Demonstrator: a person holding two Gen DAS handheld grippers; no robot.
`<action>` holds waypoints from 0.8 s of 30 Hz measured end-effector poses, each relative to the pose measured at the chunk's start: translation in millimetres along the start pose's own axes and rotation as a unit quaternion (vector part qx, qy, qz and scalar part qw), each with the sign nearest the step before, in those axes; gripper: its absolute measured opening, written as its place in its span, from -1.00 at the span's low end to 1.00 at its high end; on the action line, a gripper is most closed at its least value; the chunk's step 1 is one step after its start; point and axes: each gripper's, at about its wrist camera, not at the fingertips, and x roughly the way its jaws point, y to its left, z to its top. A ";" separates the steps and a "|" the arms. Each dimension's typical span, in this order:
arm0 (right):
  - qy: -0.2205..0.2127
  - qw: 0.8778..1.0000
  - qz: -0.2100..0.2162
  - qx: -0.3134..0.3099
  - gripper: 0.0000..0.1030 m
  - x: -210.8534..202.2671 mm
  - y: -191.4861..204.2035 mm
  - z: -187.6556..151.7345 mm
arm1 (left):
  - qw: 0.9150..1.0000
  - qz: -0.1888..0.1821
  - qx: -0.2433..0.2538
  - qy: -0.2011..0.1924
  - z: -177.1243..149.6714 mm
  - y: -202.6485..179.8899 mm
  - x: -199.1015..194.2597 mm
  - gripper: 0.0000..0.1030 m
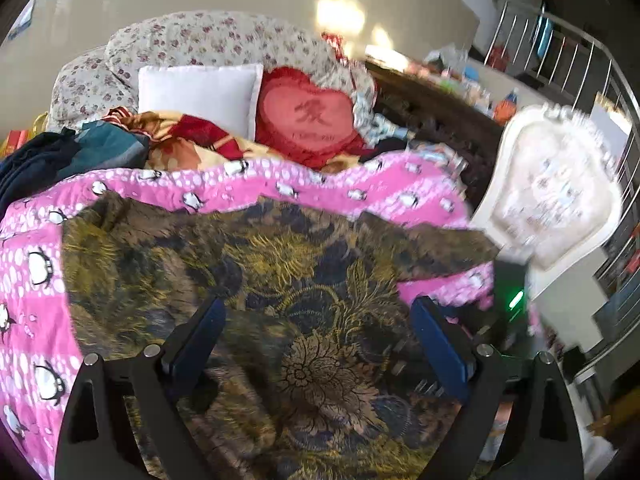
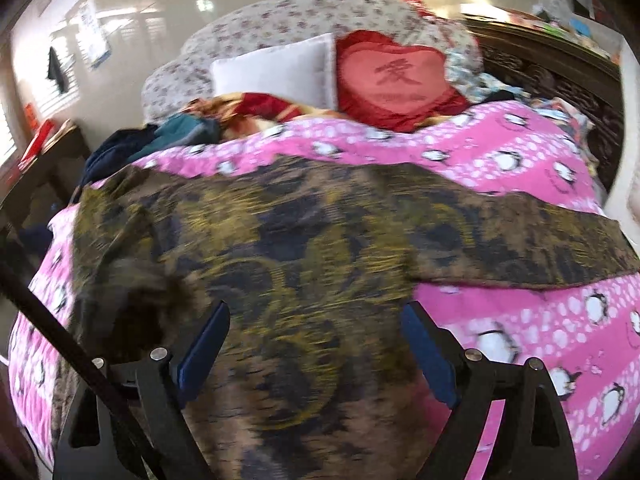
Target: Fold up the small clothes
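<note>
A brown, gold and dark-blue floral garment (image 1: 280,280) lies spread on a pink penguin-print quilt (image 1: 32,304); one sleeve reaches right. It also shows, blurred, in the right wrist view (image 2: 300,248) on the same quilt (image 2: 540,320). My left gripper (image 1: 318,320) is open over the garment's lower middle, its blue pads apart and empty. My right gripper (image 2: 316,324) is open above the garment's lower part near its right edge, holding nothing. The right gripper's body shows in the left wrist view (image 1: 512,296) at the garment's right side.
Behind the quilt lie a red heart cushion (image 1: 308,120), a white pillow (image 1: 200,92), a floral bolster (image 1: 200,40) and a pile of dark clothes (image 1: 60,156). A white chair (image 1: 552,192) stands at right, with a cluttered dark cabinet (image 1: 440,92) behind.
</note>
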 end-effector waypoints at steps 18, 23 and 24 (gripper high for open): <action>0.087 0.984 0.128 -0.088 -0.75 54.2 108.0 -39.1 | 0.984 0.173 -0.050 0.003 -30.9 95.9 -11.2 0.88; -0.003 0.992 0.090 -0.093 -0.84 9.6 62.6 10.0 | 0.981 0.184 -0.070 -0.008 -24.1 111.9 -13.5 0.88; -0.010 0.993 0.079 -0.090 -0.84 4.5 52.9 20.5 | 0.980 0.185 -0.075 -0.009 -22.7 114.6 -12.5 0.88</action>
